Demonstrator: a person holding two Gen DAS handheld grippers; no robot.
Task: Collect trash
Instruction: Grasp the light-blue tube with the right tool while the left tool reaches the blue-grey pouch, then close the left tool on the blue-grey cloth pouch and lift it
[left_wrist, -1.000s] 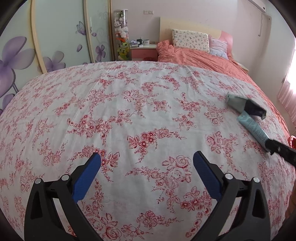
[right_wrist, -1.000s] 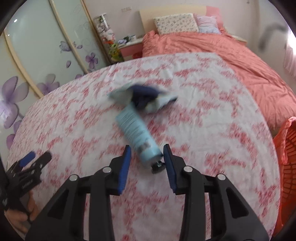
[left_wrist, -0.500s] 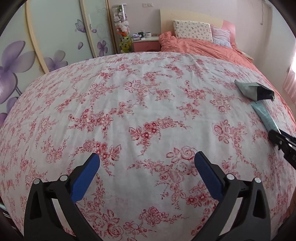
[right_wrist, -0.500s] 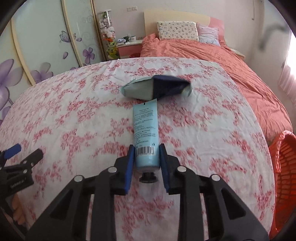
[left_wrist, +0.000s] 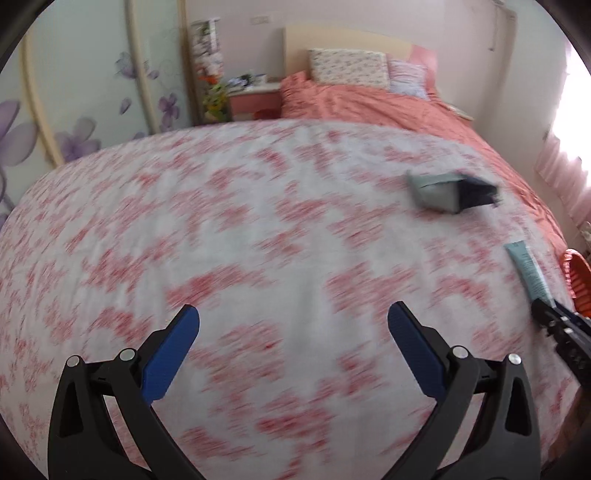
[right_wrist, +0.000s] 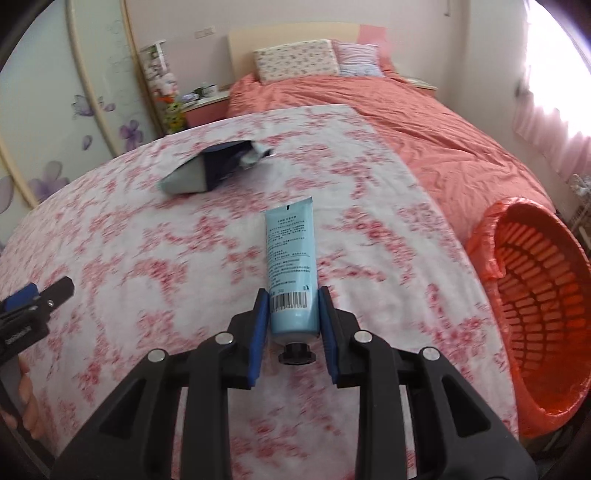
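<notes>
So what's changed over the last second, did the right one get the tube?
Yes. The right gripper closed its fingers on the blue tube near the cap and swung it toward the orange basket. The torn pouch stays on the floral sheet; the left gripper stays open and empty.

cloth, plastic and a little metal

the floral sheet (right_wrist: 184, 258) and salmon duvet (right_wrist: 461, 140) are soft matt cloth, the duvet creased. the pale blue tube (right_wrist: 291, 266) is smooth, faintly glossy plastic with a black cap. the orange basket (right_wrist: 546, 295) is slatted plastic. the right gripper (right_wrist: 293, 321) is matt black plastic with blue textured pads (right_wrist: 260, 328) and shiny metal pins.
</notes>
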